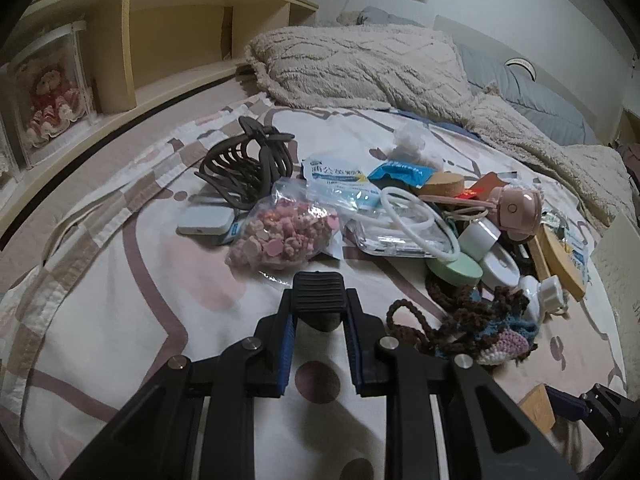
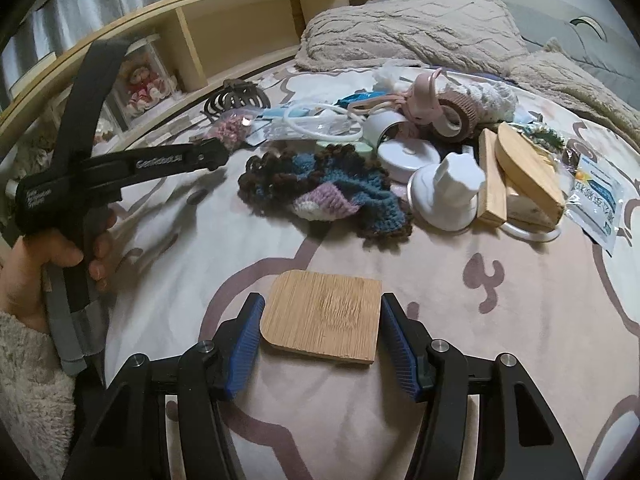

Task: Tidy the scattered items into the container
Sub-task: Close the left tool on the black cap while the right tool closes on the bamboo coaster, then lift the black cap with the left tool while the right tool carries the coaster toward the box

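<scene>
Straddling a bamboo coaster [image 2: 323,315] on the bed [image 2: 500,340], right claw [image 2: 322,334] sits released; left claw [image 1: 318,322] grips a black ribbed piece [image 1: 318,294].

Your right tool [image 2: 322,340] has bare bed cover [image 2: 500,340] ahead and to its right, open up to the crocheted pouch [image 2: 320,188] and wooden blocks [image 2: 516,184]. Ahead of your left tool [image 1: 318,320], the bead bag [image 1: 280,236] and plastic packets [image 1: 384,228] block the way; bare cover lies left, toward the shelf [image 1: 132,52].
</scene>
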Available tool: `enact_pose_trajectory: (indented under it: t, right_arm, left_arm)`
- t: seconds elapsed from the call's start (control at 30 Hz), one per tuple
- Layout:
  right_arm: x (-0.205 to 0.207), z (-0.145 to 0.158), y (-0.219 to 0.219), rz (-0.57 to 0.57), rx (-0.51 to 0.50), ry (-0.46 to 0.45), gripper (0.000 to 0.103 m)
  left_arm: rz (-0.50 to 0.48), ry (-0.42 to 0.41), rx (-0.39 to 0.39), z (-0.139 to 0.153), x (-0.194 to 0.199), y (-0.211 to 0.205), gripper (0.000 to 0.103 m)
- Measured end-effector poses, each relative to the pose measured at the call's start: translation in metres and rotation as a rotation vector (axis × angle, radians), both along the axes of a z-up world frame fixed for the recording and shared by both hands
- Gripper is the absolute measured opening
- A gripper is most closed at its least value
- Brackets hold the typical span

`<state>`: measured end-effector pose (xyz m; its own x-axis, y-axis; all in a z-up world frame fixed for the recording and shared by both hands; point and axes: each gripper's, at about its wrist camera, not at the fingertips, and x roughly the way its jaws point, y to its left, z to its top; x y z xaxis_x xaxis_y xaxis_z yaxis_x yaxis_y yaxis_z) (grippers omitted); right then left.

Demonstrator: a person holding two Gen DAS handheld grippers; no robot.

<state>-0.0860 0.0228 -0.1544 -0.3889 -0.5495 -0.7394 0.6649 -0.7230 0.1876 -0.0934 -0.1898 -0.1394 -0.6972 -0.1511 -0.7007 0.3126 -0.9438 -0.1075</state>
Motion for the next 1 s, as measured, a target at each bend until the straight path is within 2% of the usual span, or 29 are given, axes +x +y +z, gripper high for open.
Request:
enact_pose_trajectory:
  t: [0.3,0.53,1.0]
  right_arm:
    - [-0.008,0.018,0.014,-0.033,-0.031,0.039,0.059]
    - [-0.019,0.037,0.034,-0.08,-0.069,0.073,0.059]
    - [-0.041,0.077,0.093,-0.21,-0.162,0.138,0.059]
  left_arm:
    - [-0.024,0.048,-0.038,0.014,0.011,0.012,0.023]
    - [-0.082,0.065,-0.063,0.023,0.015,0.031,0.023]
    - [-0.222,0.115,-0.051,0.048,0.006,0.089,0.023]
